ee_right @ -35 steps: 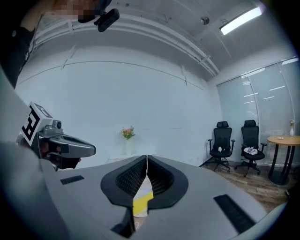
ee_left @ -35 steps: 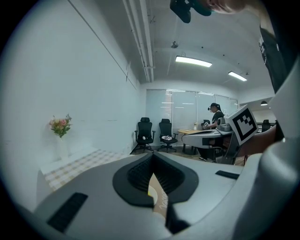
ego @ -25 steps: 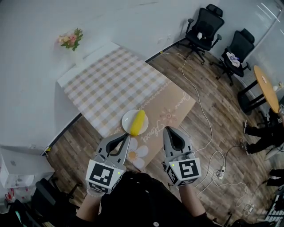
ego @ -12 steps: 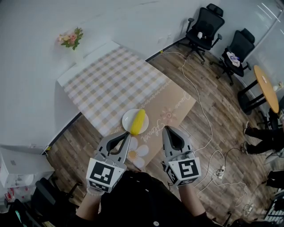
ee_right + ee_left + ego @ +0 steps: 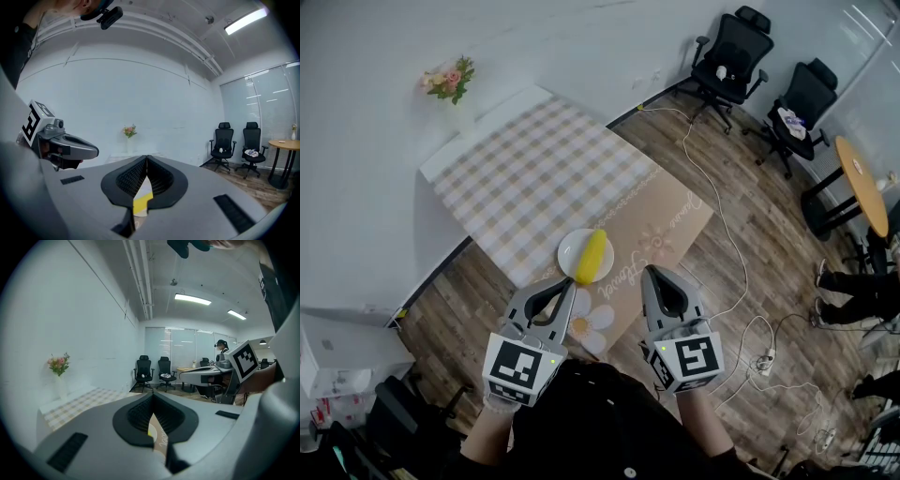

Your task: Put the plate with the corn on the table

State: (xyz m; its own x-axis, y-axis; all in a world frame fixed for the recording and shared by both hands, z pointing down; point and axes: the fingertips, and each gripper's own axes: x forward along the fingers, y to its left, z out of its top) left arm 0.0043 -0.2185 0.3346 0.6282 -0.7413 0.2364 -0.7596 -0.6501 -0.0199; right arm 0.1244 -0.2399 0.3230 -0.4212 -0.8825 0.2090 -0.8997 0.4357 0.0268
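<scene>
Because the plate (image 5: 568, 251) already sits at the near end of the surface (image 5: 534, 178), with the corn (image 5: 592, 258) lying across it, nothing needs carrying. The left tongs (image 5: 566, 294) at its 6 o'clock and the right tongs (image 5: 649, 275) at its 4 o'clock hang clenched and empty. The job looks done.

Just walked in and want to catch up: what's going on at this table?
A person holds a tool in each hand. The left tool and right tool are both shut and empty, at the near end of the table. The white plate with the corn already sits on the table just beyond them.
</scene>
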